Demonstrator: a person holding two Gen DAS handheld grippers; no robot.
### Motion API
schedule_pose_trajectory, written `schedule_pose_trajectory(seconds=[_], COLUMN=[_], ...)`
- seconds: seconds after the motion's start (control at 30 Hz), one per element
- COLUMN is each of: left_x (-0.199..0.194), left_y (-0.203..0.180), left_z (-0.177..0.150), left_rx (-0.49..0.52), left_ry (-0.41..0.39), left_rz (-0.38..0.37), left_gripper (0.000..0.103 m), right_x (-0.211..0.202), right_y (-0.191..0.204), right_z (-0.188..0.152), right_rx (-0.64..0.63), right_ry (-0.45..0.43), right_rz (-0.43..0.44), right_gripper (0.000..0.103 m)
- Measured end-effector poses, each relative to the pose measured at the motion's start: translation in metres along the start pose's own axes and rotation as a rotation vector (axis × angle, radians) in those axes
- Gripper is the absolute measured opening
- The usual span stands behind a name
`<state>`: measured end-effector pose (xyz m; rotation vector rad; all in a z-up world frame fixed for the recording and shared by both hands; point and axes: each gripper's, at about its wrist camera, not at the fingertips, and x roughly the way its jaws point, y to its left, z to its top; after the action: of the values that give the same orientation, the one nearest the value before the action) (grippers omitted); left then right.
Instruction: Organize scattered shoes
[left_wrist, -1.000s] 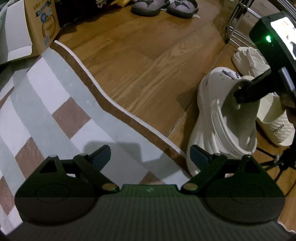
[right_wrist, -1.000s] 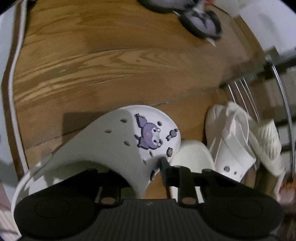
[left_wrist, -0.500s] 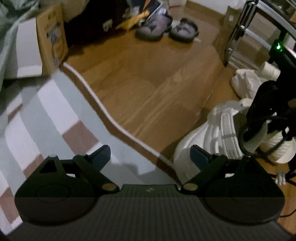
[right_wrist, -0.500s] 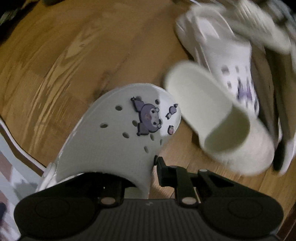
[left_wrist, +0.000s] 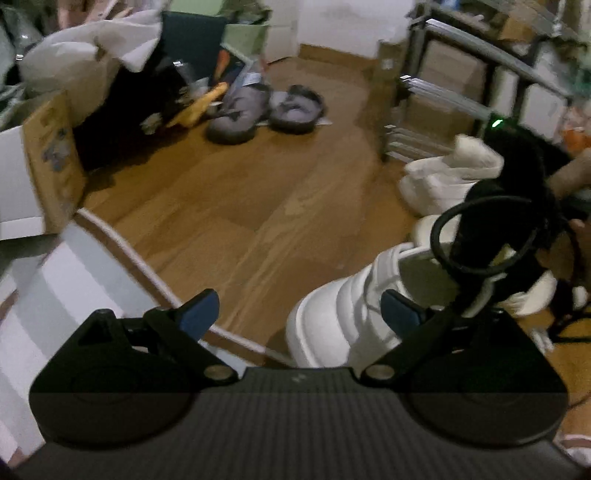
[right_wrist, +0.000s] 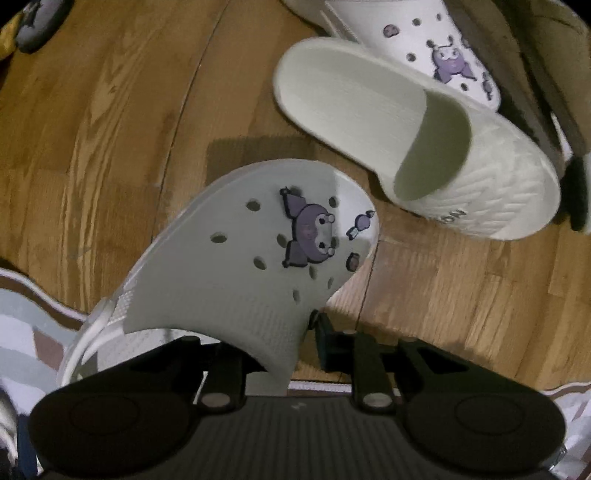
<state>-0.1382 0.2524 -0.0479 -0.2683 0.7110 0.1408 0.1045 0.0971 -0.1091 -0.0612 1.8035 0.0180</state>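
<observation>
My right gripper (right_wrist: 280, 336) is shut on the side wall of a white clog (right_wrist: 240, 266) with purple cartoon charms and holds it above the wood floor. That clog also shows in the left wrist view (left_wrist: 343, 310), with the right gripper's black body (left_wrist: 517, 229) over it. A cream slide sandal (right_wrist: 424, 147) lies just beyond, and the matching charm clog (right_wrist: 424, 40) lies behind it. My left gripper (left_wrist: 299, 314) is open and empty, over the rug edge to the left of the held clog. Two grey slippers (left_wrist: 266, 110) lie far off.
A striped rug (left_wrist: 66, 280) with a white-edged brown border lies at the left. A cardboard box (left_wrist: 48, 162) and clutter stand at the back left. A metal shoe rack (left_wrist: 443, 103) stands at the right, with white shoes (left_wrist: 443, 177) at its foot.
The right gripper has tilted and carried the clog toward the cream slide and the matching clog. The left gripper has lifted and tipped up, showing more of the room. It stays open.
</observation>
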Motion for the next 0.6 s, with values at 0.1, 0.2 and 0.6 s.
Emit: schedule_pose_trajectory(seconds=[0.1, 0.2, 0.6], left_x=[-0.005, 0.003, 0.039], left_y=[0.011, 0.011, -0.013], left_z=[0.006, 0.005, -0.019], left_rx=[-0.037, -0.051, -0.056], left_ry=[-0.008, 0.044, 0.271], left_rz=[-0.095, -0.167, -0.343], left_gripper=[0.096, 0.097, 0.097], right_x=[0.007, 0.009, -0.023], right_y=[-0.001, 0.015, 0.081], right_z=[0.006, 0.002, -0.065], right_rx=[-0.043, -0.200, -1.141], right_ry=[0.111, 0.148, -0.164], right_rz=[0.105, 0.142, -0.190], right_gripper=[0.030, 0.036, 0.080])
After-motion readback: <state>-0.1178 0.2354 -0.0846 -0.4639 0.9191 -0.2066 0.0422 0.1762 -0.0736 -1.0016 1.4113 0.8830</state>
